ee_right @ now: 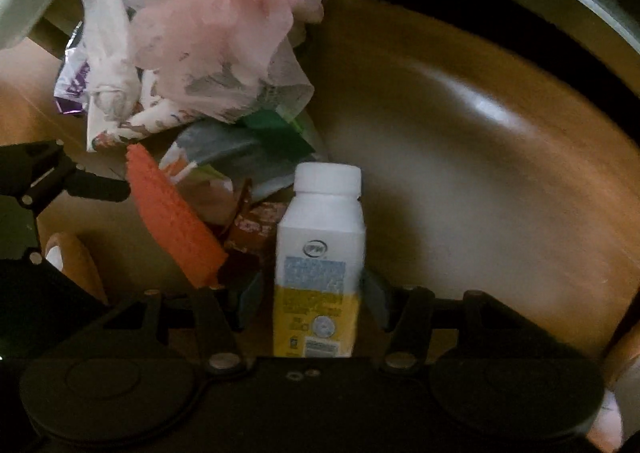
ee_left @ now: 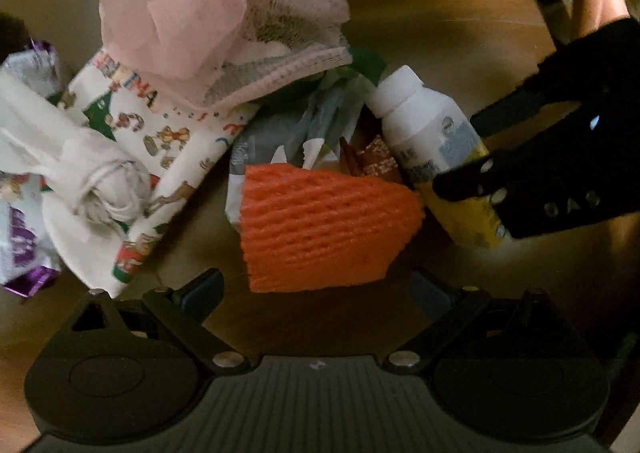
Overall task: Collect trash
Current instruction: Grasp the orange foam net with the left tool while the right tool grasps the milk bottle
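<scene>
Left wrist view. One left gripper (ee_left: pixel 318 285), fingers apart, the orange foam net (ee_left: pixel 330 227) lying between them, not pressed. One white bottle (ee_left: pixel 430 141) with yellow base, on its side right of the net. One pink mesh pouf (ee_left: pixel 216 13). One printed cloth bag (ee_left: pixel 160 129). One knotted white rag (ee_left: pixel 96 181). One purple wrapper (ee_left: pixel 24 249). One grey-green plastic wrapper (ee_left: pixel 312 121). All rest on one wooden table (ee_left: pixel 440 37).

Right wrist view. One right gripper (ee_right: pixel 314 299), fingers apart either side of the bottle (ee_right: pixel 320 245); whether the pads touch it cannot be told. One foam net (ee_right: pixel 176 221) left of it, with the left gripper (ee_right: pixel 96 185) beside.
</scene>
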